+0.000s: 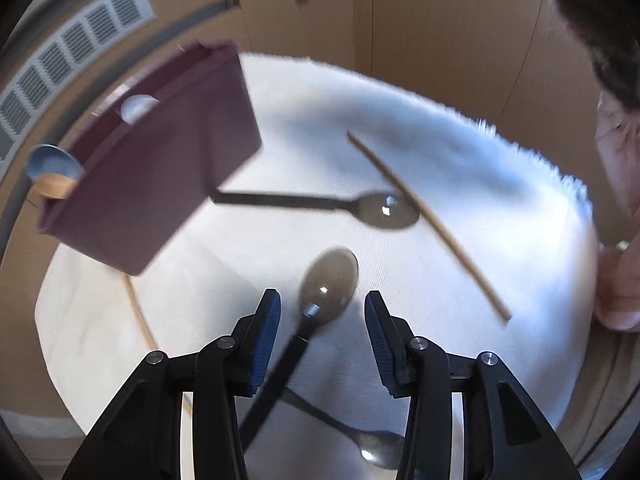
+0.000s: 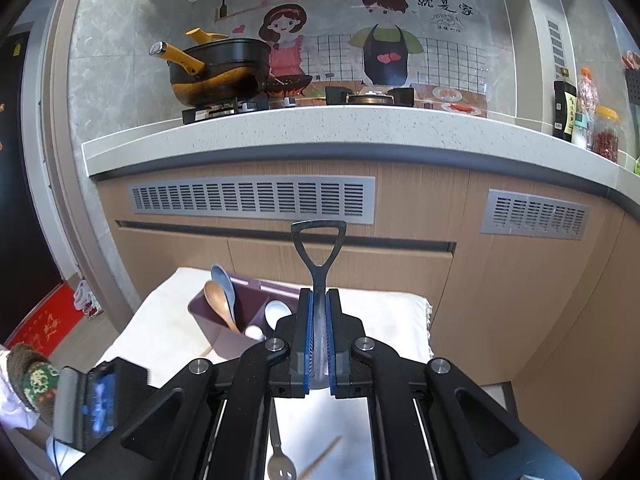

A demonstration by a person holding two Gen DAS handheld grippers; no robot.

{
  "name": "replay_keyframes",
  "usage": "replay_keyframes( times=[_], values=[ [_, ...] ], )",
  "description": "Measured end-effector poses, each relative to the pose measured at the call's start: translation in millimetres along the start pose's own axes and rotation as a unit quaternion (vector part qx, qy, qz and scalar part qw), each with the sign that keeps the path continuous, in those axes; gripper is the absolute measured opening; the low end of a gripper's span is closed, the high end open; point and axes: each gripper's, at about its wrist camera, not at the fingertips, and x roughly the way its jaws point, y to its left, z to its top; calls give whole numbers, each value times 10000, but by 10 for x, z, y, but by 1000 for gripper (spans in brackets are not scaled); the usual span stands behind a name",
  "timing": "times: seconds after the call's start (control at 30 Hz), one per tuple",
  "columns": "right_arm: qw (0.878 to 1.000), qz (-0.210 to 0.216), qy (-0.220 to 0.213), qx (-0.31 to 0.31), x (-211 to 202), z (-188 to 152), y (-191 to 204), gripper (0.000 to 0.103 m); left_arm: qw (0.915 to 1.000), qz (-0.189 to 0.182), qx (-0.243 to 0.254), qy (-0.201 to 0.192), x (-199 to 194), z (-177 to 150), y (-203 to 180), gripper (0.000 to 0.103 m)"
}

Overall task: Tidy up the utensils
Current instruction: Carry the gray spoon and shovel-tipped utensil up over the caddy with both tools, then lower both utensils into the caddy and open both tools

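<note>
In the left wrist view my left gripper [image 1: 322, 312] is open just above a black-handled metal spoon [image 1: 328, 280] that lies on the white cloth [image 1: 500, 208], its neck between the fingers. A second spoon [image 1: 384, 210], a third spoon [image 1: 376, 450] and a wooden chopstick [image 1: 428, 224] lie on the cloth. The maroon utensil holder [image 1: 160, 160] stands at the left with spoons in it. In the right wrist view my right gripper [image 2: 319, 332] is shut on a metal utensil with a loop handle [image 2: 319, 248], held upright above the holder [image 2: 228, 320].
Another chopstick [image 1: 140, 316] lies near the holder's base. Wooden cabinet fronts with vent grilles [image 2: 252, 198] stand behind the cloth. A counter [image 2: 320, 128] with a stove, a black pot [image 2: 218, 72] and bottles is above. A person's hand [image 1: 620, 280] is at the right edge.
</note>
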Motion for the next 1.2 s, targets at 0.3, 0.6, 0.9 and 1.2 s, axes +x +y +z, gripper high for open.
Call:
replay_keyframes(
  times=[0.3, 0.6, 0.9, 1.2],
  values=[
    [9997, -2, 184, 140, -10, -191, -151, 6, 9949, -121, -908, 412, 331, 172, 154, 45],
    [9996, -63, 231, 116, -57, -266, -138, 6, 9829, 277, -1804, -227, 119, 61, 147, 36],
    [9998, 5, 152, 119, -100, -200, 11, 6, 9343, 924, -2714, -2119, -831, 6, 349, 35],
    [9962, -31, -861, -128, -235, 681, 270, 6, 8747, 1358, -2659, -3819, -2132, 533, 799, 35]
  ],
)
